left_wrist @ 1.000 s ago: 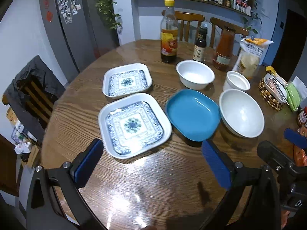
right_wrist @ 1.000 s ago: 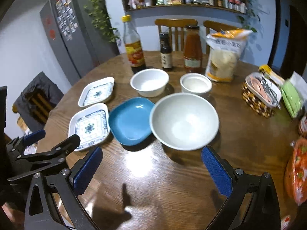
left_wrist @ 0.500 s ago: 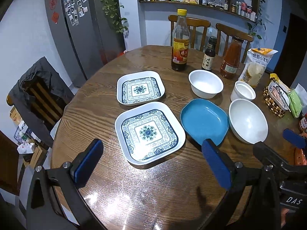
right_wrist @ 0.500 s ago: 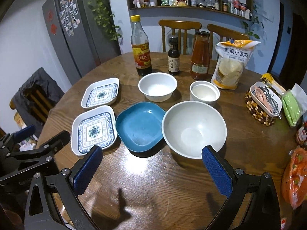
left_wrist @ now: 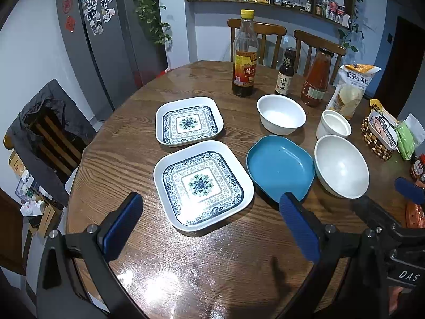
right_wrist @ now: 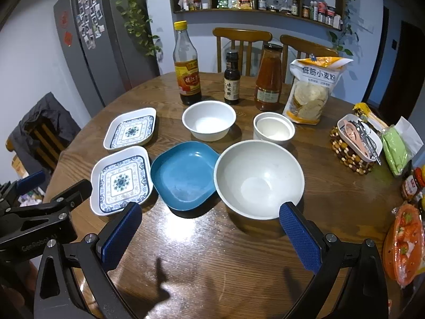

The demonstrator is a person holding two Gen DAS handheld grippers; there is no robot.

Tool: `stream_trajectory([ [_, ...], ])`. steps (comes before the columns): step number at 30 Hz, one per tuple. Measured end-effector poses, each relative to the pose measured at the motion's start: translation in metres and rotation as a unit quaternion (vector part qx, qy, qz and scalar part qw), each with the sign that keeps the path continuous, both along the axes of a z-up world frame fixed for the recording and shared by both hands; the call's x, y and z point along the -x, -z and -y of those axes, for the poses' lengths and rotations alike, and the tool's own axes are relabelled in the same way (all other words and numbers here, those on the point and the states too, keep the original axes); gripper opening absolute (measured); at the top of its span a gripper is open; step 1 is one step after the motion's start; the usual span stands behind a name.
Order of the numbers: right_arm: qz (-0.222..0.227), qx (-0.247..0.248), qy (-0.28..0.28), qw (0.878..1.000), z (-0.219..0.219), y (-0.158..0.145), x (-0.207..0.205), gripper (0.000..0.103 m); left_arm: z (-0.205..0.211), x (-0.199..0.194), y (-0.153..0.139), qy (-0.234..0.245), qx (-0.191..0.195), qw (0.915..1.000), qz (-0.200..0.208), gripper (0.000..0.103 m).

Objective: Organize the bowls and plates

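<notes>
On the round wooden table lie a large patterned square plate [left_wrist: 202, 184] [right_wrist: 122, 180], a smaller patterned plate [left_wrist: 188, 121] [right_wrist: 131, 128] behind it, a blue square plate [left_wrist: 279, 167] [right_wrist: 184, 175], a large white bowl [left_wrist: 341, 166] [right_wrist: 259, 178], a medium white bowl [left_wrist: 281, 113] [right_wrist: 209, 119] and a small white cup-bowl [left_wrist: 334, 125] [right_wrist: 273, 129]. My left gripper [left_wrist: 209, 228] is open and empty above the table's near edge, in front of the large patterned plate. My right gripper [right_wrist: 209, 235] is open and empty in front of the blue plate and large bowl.
Three bottles [right_wrist: 186, 63] [right_wrist: 231, 78] [right_wrist: 268, 77] and a flour bag [right_wrist: 313, 90] stand at the back. A beaded basket with utensils [right_wrist: 356, 143], a green packet [right_wrist: 395, 151] and a strawberry box [right_wrist: 403, 242] sit at the right. Chairs stand behind and at left.
Both grippers have pulled back and risen, so the dishes look smaller and farther away. Nothing on the table has moved.
</notes>
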State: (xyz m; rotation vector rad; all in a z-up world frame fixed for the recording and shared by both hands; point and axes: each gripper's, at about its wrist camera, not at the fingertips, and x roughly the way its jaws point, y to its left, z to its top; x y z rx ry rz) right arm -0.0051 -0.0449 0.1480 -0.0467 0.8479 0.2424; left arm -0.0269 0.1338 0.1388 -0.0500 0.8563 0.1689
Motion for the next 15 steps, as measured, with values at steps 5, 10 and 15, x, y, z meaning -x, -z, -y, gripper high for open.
stream_trajectory([
  [5, 0.0, 0.0, -0.001, 1.0, -0.0019, 0.0005, -0.0006, 0.103, -0.002, -0.0008, 0.0005, -0.001, 0.001, 1.0, -0.001, 0.103],
  [10, 0.001, 0.004, -0.003, 1.0, -0.0047, 0.0008, 0.0007, 0.103, -0.003, -0.0013, 0.0022, -0.002, 0.003, 1.0, -0.003, 0.103],
  [15, -0.004, 0.006, -0.004, 1.0, -0.0064, 0.0037, 0.0009, 0.103, -0.0041, -0.0014, 0.0061, -0.003, 0.007, 0.9999, -0.008, 0.103],
])
